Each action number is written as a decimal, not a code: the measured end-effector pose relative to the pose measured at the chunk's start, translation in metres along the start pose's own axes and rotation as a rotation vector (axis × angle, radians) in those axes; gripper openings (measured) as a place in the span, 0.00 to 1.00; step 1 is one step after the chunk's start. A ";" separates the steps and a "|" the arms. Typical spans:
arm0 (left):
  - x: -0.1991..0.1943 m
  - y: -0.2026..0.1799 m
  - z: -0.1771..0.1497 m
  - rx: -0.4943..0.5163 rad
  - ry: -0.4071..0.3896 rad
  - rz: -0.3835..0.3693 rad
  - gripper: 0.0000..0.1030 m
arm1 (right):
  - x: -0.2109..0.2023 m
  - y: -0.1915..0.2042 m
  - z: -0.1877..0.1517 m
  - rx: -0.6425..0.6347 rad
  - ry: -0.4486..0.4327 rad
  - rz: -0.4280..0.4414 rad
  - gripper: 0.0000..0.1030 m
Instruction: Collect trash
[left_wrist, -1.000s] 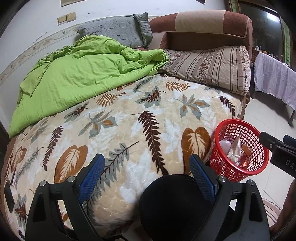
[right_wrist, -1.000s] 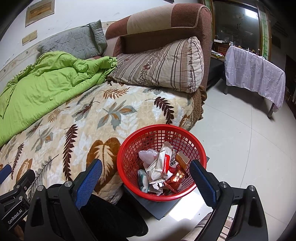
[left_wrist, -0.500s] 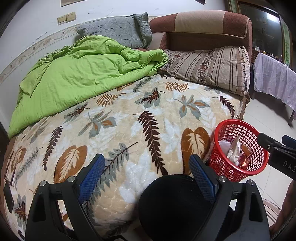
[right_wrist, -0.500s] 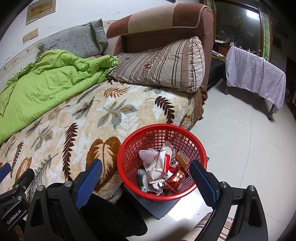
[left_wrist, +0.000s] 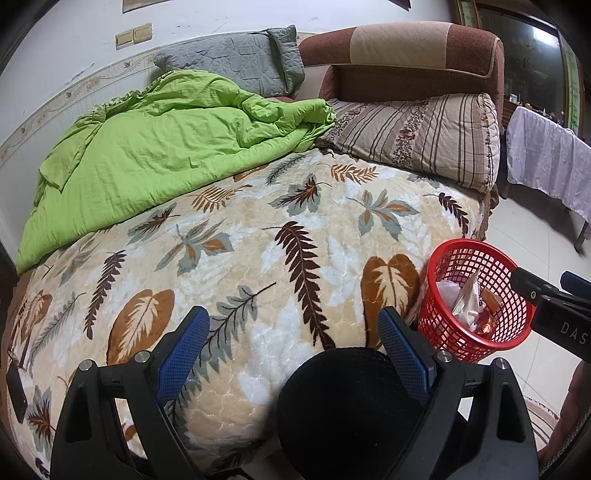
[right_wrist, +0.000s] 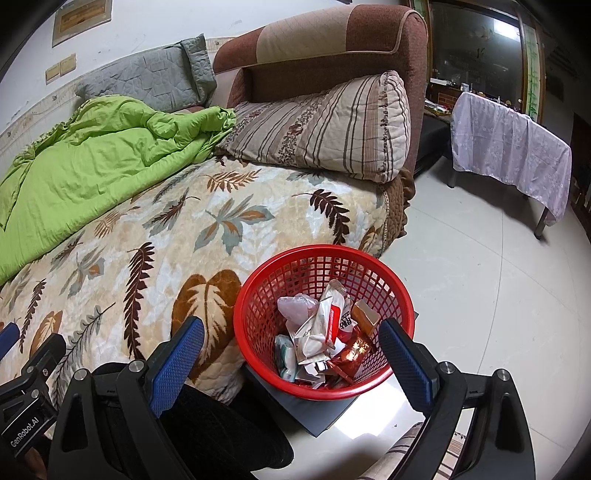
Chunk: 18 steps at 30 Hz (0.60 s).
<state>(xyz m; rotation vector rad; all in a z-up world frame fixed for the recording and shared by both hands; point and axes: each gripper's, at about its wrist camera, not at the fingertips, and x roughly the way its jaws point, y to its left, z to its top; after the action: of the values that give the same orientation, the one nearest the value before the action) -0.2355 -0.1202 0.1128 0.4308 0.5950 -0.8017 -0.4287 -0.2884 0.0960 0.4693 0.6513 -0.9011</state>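
A red mesh basket (right_wrist: 258, 295) stands on the floor beside the bed and holds several wrappers and crumpled papers (right_wrist: 325, 332). It also shows in the left wrist view (left_wrist: 439, 317). My right gripper (right_wrist: 291, 362) is open and empty, just above the basket's near rim. My left gripper (left_wrist: 295, 343) is open and empty, above the leaf-patterned bedspread (left_wrist: 258, 240) near the bed's edge. The right gripper's body (left_wrist: 554, 310) shows at the right of the left wrist view.
A green quilt (left_wrist: 155, 147), a grey pillow (left_wrist: 236, 62) and a striped pillow (left_wrist: 417, 129) lie on the bed before a brown headboard (left_wrist: 406, 48). A cloth-covered table (right_wrist: 509, 147) stands on the tiled floor (right_wrist: 480, 295). A dark flat mat (right_wrist: 317, 410) lies under the basket.
Both views have shifted only slightly. Both grippers stay open and empty; the basket and its contents have not moved.
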 end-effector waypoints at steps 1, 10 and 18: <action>0.000 -0.001 0.000 0.001 0.000 0.000 0.89 | 0.000 0.000 0.000 0.000 0.001 0.000 0.94; 0.001 0.000 0.001 -0.001 0.000 0.001 0.89 | 0.001 0.000 -0.001 -0.001 0.004 -0.001 0.94; 0.001 0.001 0.000 -0.004 0.000 0.001 0.89 | 0.002 0.000 -0.001 -0.002 0.004 0.000 0.94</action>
<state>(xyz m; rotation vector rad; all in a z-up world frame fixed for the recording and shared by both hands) -0.2343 -0.1206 0.1126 0.4273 0.5959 -0.7998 -0.4279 -0.2887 0.0947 0.4691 0.6563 -0.8999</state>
